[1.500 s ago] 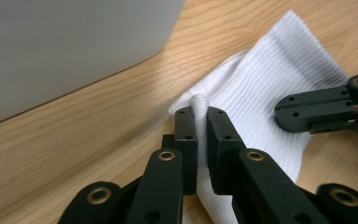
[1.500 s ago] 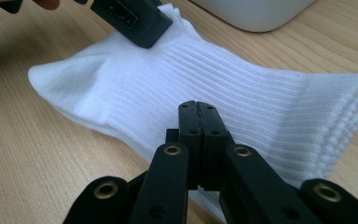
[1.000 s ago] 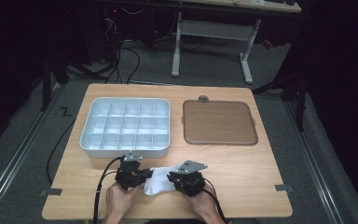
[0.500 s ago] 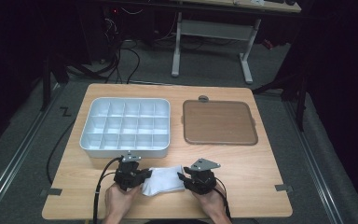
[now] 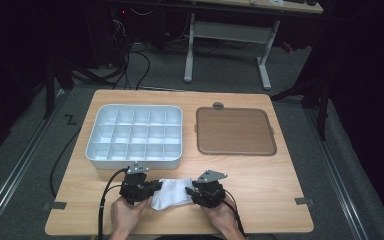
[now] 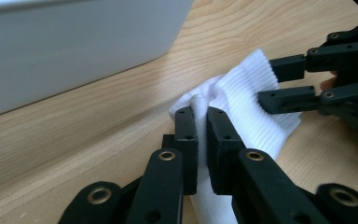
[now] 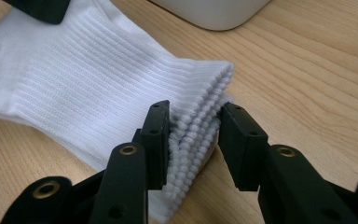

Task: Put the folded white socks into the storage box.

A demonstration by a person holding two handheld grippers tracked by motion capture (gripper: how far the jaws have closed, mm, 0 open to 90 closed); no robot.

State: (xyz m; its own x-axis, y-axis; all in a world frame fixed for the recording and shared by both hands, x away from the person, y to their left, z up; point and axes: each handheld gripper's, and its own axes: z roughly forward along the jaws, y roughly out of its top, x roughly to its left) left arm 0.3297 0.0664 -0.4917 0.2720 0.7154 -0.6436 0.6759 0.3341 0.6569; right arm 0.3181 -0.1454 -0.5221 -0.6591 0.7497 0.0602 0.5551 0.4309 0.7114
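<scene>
One white sock (image 5: 171,193) lies on the counter (image 5: 260,175) near its front edge, between the two hands and just in front of the white tray (image 5: 135,136). Its long axis runs across the counter, from the left hand-held gripper (image 5: 152,189) to the right hand-held gripper (image 5: 194,191), so each end is met by the nearer hand.

In the left gripper view the left hand-held gripper (image 6: 202,122) is clamped on a bunched fold of the sock (image 6: 247,107), its jaws almost together with cloth pinched between them. In the right gripper view the ribbed cuff of the sock (image 7: 102,93) stands between the jaws of the right hand-held gripper (image 7: 195,126). These jaws have just been opening. The left jaw lies against the cuff while a narrow gap appears to be left at the right jaw, so the cuff seems to be released rather than squeezed, though the view is too close for certainty.

The coming move is judged to turn on that cuff end: it sits straight ahead of the right jaws, edge-on, so a fresh bite would need no sideways reach.

Counted: one sock, one tray of twenty small compartments, one brown lid (image 5: 235,131) lying flat beside the tray, one small grey round thing (image 5: 218,105) behind the lid, two hand-held grippers.
</scene>
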